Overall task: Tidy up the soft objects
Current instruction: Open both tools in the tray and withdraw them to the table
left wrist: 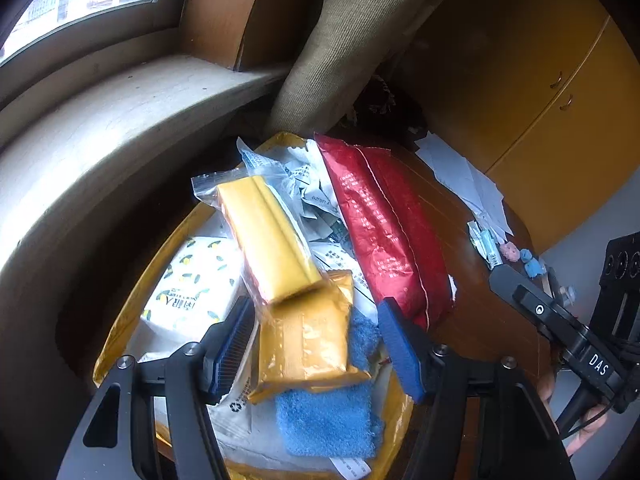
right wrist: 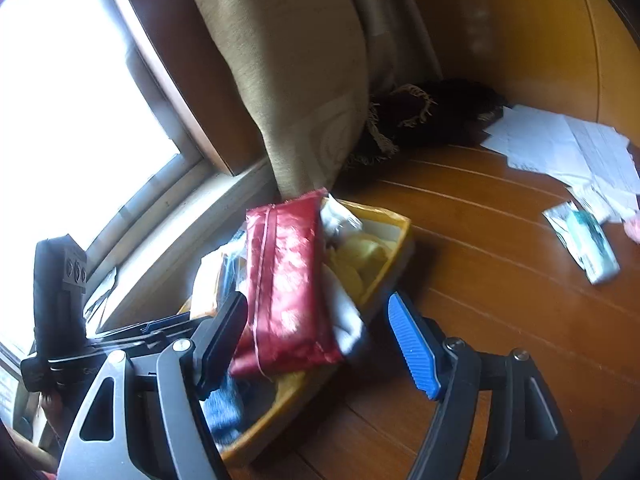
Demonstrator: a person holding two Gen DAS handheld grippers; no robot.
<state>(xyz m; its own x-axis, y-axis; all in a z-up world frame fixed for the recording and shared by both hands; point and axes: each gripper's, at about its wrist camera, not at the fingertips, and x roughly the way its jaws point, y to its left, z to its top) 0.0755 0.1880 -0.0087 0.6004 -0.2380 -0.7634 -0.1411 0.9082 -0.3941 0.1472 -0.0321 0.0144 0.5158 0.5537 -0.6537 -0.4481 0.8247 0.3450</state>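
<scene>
On the left I am seeing the pale window sill (left wrist: pixel 120 120) and, just beside it, the yellow tray (left wrist: pixel 120 320) that is standing on the brown wooden table (right wrist: pixel 500 300). In the tray, going from the left, a white tissue pack with lemon prints (left wrist: pixel 192 284) is lying, then a yellow bar in a clear bag (left wrist: pixel 268 240) that is resting tilted over a gold foil packet (left wrist: pixel 308 340), with a blue fluffy cloth (left wrist: pixel 328 420) lying under that packet. My left gripper (left wrist: pixel 316 344) is hanging over these things with its jaws standing wide apart, and nothing is pressed between the pads. More to the right, a long red foil pouch (left wrist: pixel 384 232) is lying on the pile, near the tray's right side. My right gripper (right wrist: pixel 320 344) is also standing open, its jaws on either side of the near end of the pouch without pressing it. Far right on the table, white papers (right wrist: pixel 560 148) and a small white-green packet (right wrist: pixel 588 248) are lying well apart from the tray.
</scene>
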